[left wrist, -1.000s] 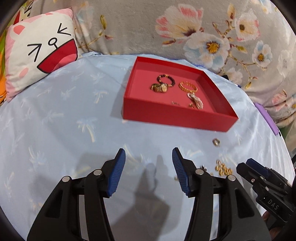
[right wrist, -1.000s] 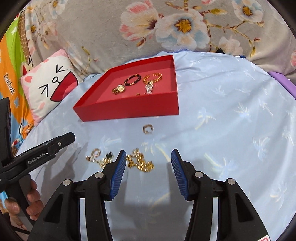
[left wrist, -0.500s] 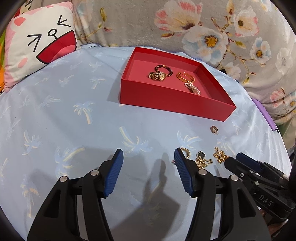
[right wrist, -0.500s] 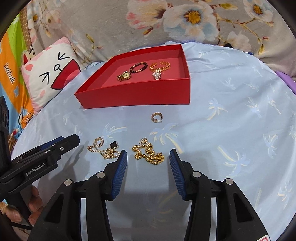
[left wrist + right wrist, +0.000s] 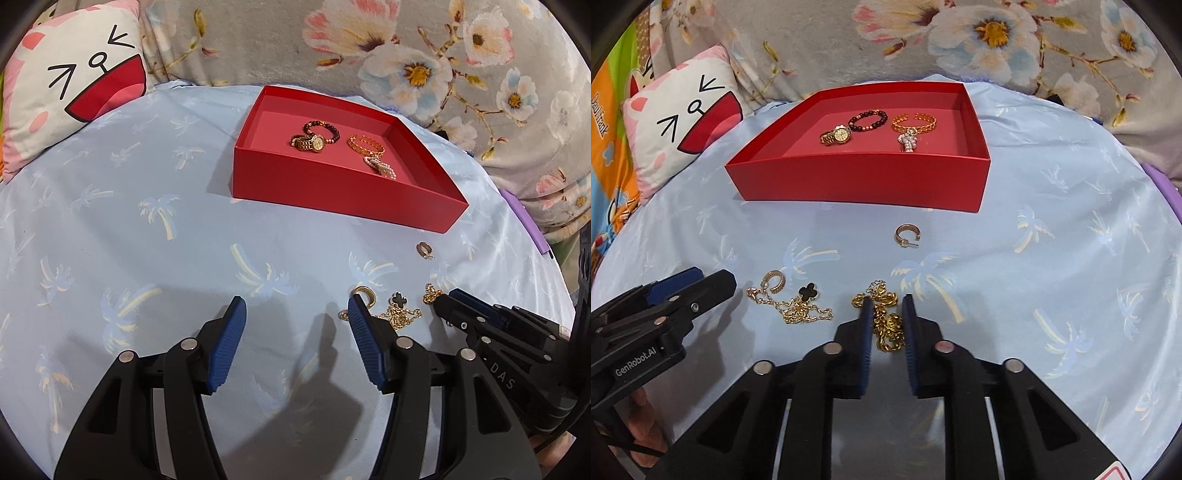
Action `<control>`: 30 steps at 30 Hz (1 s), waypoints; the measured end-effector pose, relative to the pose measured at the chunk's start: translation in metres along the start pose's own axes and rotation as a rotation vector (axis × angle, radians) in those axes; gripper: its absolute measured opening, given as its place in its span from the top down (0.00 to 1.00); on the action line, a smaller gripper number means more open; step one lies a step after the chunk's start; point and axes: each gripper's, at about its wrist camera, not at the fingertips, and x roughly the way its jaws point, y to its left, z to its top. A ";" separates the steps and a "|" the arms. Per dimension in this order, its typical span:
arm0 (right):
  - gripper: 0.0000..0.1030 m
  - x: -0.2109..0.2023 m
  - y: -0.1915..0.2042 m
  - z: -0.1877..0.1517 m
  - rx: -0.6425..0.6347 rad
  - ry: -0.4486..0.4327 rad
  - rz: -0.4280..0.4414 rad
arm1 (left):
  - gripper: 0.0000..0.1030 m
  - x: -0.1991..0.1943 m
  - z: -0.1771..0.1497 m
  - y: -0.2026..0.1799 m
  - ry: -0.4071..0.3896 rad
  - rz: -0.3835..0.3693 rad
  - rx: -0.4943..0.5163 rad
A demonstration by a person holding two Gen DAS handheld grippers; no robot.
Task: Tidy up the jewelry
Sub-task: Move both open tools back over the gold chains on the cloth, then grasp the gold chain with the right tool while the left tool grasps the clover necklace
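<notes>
A red tray (image 5: 857, 184) at the back of the blue cloth holds a gold watch (image 5: 836, 136), a dark bead bracelet (image 5: 868, 120), a gold bangle (image 5: 914, 123) and a pearl piece (image 5: 908, 142). My right gripper (image 5: 885, 306) has its jaws narrowed around a chunky gold chain (image 5: 886, 321) lying on the cloth. A thin gold necklace with a black clover (image 5: 809, 293), a gold hoop (image 5: 774, 280) and a small hoop earring (image 5: 907, 236) lie loose. My left gripper (image 5: 295, 314) is open and empty, just left of the hoop (image 5: 365, 293).
A cat-face pillow (image 5: 74, 85) sits at the back left. A floral blanket (image 5: 960, 37) runs behind the tray. A purple object (image 5: 524, 218) lies at the cloth's right edge. The right gripper's arm (image 5: 498, 332) shows low right in the left wrist view.
My right gripper has moved forward over the chunky gold chain and its jaws have closed in around it. My left gripper stayed open and shifted slightly.
</notes>
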 end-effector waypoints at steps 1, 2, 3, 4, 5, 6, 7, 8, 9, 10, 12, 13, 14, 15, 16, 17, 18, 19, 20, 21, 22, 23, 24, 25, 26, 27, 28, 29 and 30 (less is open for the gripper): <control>0.89 0.000 0.000 0.000 -0.002 0.000 -0.001 | 0.46 0.000 0.000 0.000 0.000 -0.001 -0.001; 0.89 0.000 0.000 0.000 -0.003 0.000 -0.002 | 0.46 0.000 0.000 0.000 0.000 -0.001 -0.001; 0.90 0.000 -0.001 0.000 -0.001 0.000 0.000 | 0.46 0.000 0.000 0.000 0.002 -0.002 -0.001; 0.90 0.000 -0.001 0.000 0.000 0.000 0.000 | 0.46 0.000 0.000 0.000 0.003 -0.005 -0.001; 0.90 -0.001 -0.002 -0.001 0.006 -0.001 0.001 | 0.46 0.000 0.000 0.000 0.004 -0.007 0.000; 0.91 -0.003 -0.004 -0.002 0.013 -0.005 0.000 | 0.46 0.000 -0.001 -0.001 0.005 -0.013 0.005; 0.91 -0.004 -0.005 -0.003 0.021 -0.009 -0.001 | 0.46 0.000 -0.001 -0.002 0.007 -0.018 0.010; 0.96 -0.007 -0.008 -0.005 0.032 -0.014 0.000 | 0.46 0.000 -0.001 -0.003 0.007 -0.019 0.014; 0.97 -0.009 -0.010 -0.006 0.043 -0.022 0.000 | 0.46 -0.001 -0.001 -0.005 0.008 -0.023 0.021; 0.97 -0.011 -0.012 -0.008 0.051 -0.023 -0.009 | 0.46 -0.001 -0.002 -0.006 0.012 -0.033 0.029; 0.97 -0.014 -0.018 -0.012 0.072 -0.024 -0.005 | 0.46 -0.001 -0.004 -0.009 0.019 -0.044 0.039; 0.97 -0.015 -0.020 -0.013 0.078 -0.025 -0.006 | 0.45 -0.002 -0.005 -0.012 0.021 -0.054 0.049; 0.97 -0.017 -0.022 -0.014 0.085 -0.026 -0.009 | 0.44 -0.002 -0.007 -0.012 0.024 -0.058 0.049; 0.97 -0.017 -0.024 -0.015 0.092 -0.026 -0.009 | 0.43 -0.002 -0.008 -0.014 0.024 -0.060 0.050; 0.97 -0.018 -0.026 -0.016 0.099 -0.026 -0.007 | 0.43 -0.003 -0.009 -0.017 0.027 -0.064 0.058; 0.97 -0.019 -0.027 -0.016 0.103 -0.026 -0.005 | 0.43 -0.002 -0.010 -0.020 0.029 -0.064 0.063; 0.97 -0.019 -0.028 -0.017 0.105 -0.026 -0.005 | 0.43 -0.002 -0.011 -0.025 0.030 -0.063 0.078; 0.97 -0.020 -0.028 -0.017 0.108 -0.027 -0.007 | 0.43 -0.002 -0.012 -0.029 0.034 -0.067 0.089; 0.97 -0.021 -0.029 -0.018 0.111 -0.028 -0.008 | 0.43 -0.001 -0.014 -0.035 0.037 -0.068 0.100; 0.97 -0.022 -0.030 -0.019 0.118 -0.032 -0.007 | 0.43 -0.001 -0.015 -0.040 0.038 -0.068 0.112; 0.97 -0.023 -0.031 -0.019 0.124 -0.035 -0.005 | 0.43 0.000 -0.015 -0.044 0.041 -0.069 0.122; 0.97 -0.026 -0.033 -0.020 0.134 -0.041 -0.002 | 0.43 0.002 -0.015 -0.048 0.043 -0.068 0.126; 0.97 -0.027 -0.035 -0.020 0.141 -0.045 0.003 | 0.43 0.003 -0.015 -0.050 0.042 -0.067 0.127; 0.97 -0.029 -0.037 -0.021 0.146 -0.048 0.005 | 0.43 0.004 -0.015 -0.055 0.045 -0.074 0.132; 0.97 -0.030 -0.039 -0.021 0.152 -0.048 0.006 | 0.44 0.006 -0.015 -0.058 0.046 -0.068 0.138; 0.97 -0.030 -0.041 -0.022 0.161 -0.047 0.010 | 0.45 0.008 -0.014 -0.062 0.046 -0.059 0.144; 0.97 -0.030 -0.044 -0.023 0.169 -0.044 0.018 | 0.47 0.009 -0.013 -0.064 0.048 -0.062 0.147; 0.97 -0.031 -0.045 -0.023 0.177 -0.040 0.025 | 0.48 0.010 -0.013 -0.067 0.047 -0.060 0.148; 0.97 -0.031 -0.046 -0.023 0.182 -0.039 0.028 | 0.50 0.012 -0.013 -0.070 0.048 -0.057 0.153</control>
